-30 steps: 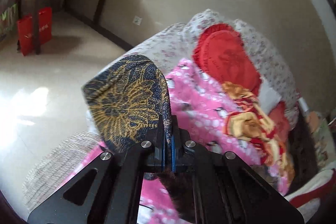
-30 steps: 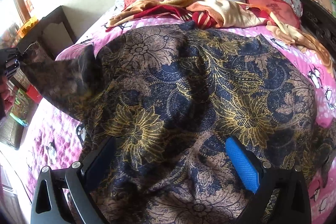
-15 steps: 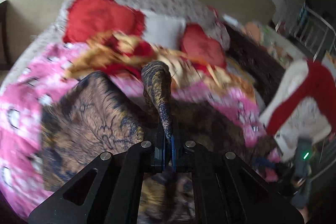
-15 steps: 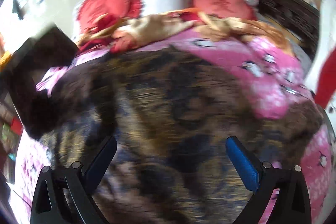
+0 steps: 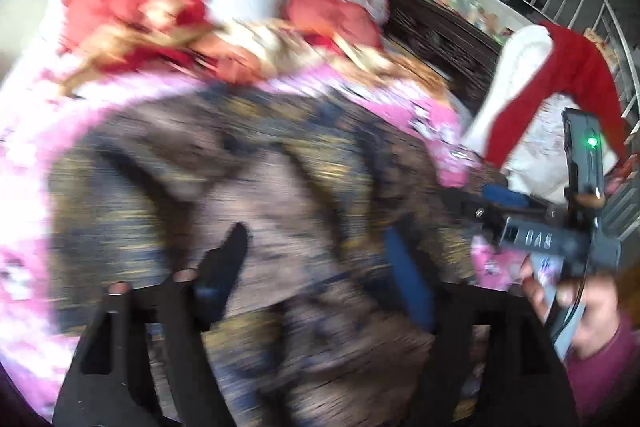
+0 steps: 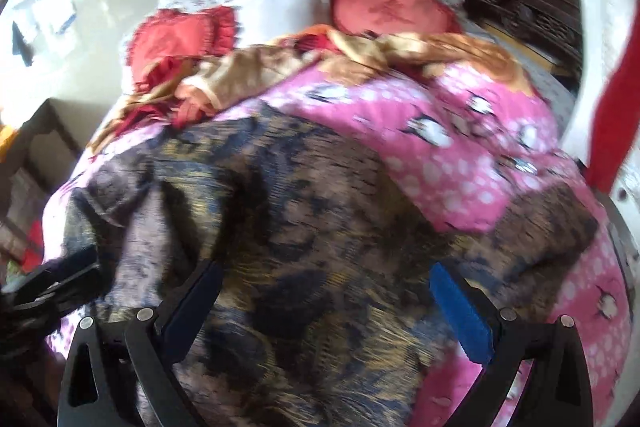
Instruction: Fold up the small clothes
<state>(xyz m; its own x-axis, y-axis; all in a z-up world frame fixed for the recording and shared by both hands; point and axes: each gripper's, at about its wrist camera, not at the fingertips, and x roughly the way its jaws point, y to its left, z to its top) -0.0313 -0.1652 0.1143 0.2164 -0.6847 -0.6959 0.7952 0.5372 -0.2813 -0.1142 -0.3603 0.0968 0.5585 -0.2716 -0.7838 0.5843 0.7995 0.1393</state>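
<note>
lying rumpled on the pink bedspread [image 6: 460, 155], the navy-gold floral garment [image 6: 304, 227] sits beneath both wide-open, empty claws.

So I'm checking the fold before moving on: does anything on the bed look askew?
Yes. The dark floral garment lies rumpled on the pink bedspread, its left edge bunched into uneven ridges rather than a flat fold. Both grippers are open above it.

Garment [image 6: 304, 259]: dark navy and brown with gold floral print. Bedspread [image 6: 460, 155]: bright pink, white dots and penguins. Heart cushions [image 6: 384, 7]: red. Blanket [image 6: 280, 63]: gold and red. Gripper pads [image 6: 460, 311]: blue
</note>
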